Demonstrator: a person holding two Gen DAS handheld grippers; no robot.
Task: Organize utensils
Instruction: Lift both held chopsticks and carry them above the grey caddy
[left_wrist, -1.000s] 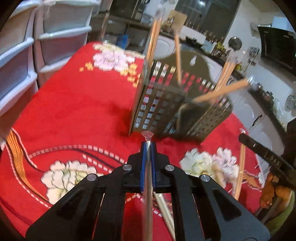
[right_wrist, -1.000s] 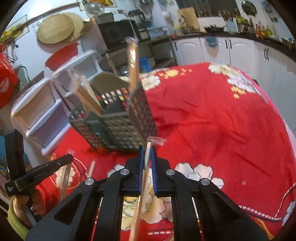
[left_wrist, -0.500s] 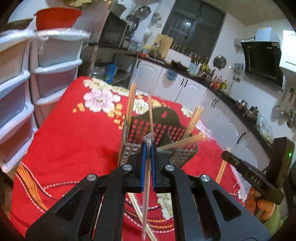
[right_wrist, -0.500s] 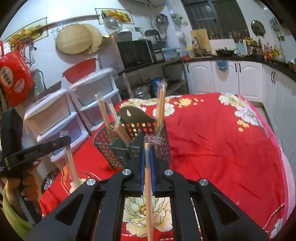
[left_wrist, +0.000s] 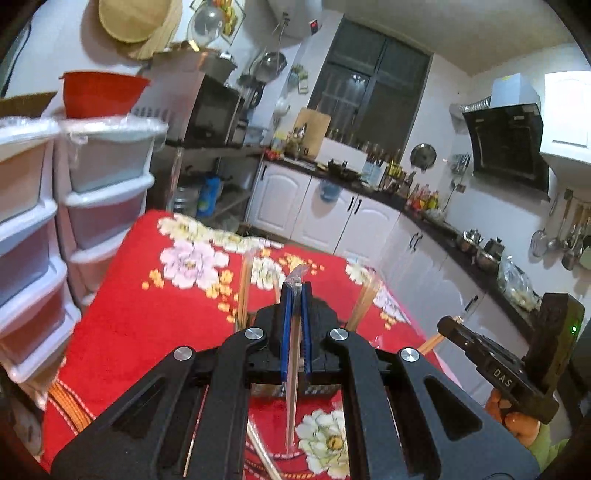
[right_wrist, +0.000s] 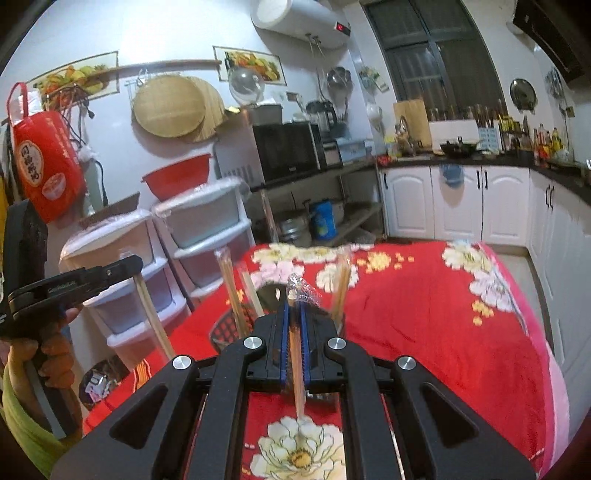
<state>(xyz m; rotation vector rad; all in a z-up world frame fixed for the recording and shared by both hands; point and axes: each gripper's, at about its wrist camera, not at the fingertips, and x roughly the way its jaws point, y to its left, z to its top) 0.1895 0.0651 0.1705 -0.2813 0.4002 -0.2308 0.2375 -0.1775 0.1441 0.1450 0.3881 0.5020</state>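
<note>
My left gripper (left_wrist: 294, 291) is shut on a plastic-wrapped pair of chopsticks (left_wrist: 293, 387) held upright above the table. My right gripper (right_wrist: 294, 304) is shut on another wrapped pair of chopsticks (right_wrist: 296, 373), also upright. A dark perforated utensil holder (right_wrist: 225, 328) stands on the red tablecloth just beyond both grippers, mostly hidden behind their jaws. Several wrapped chopsticks (right_wrist: 232, 291) stick up from it; they also show in the left wrist view (left_wrist: 243, 288). Each gripper appears in the other's view: the right (left_wrist: 491, 365), the left (right_wrist: 74, 284).
The table carries a red floral cloth (right_wrist: 424, 314). White plastic drawer towers (left_wrist: 74, 206) stand at its left side. More chopsticks (left_wrist: 258, 450) lie on the cloth below my left gripper. Kitchen cabinets (right_wrist: 461, 206) and a counter run beyond.
Both grippers have risen and tilted up with their chopsticks. The holder has dropped from the middle of the views to behind the jaws.
</note>
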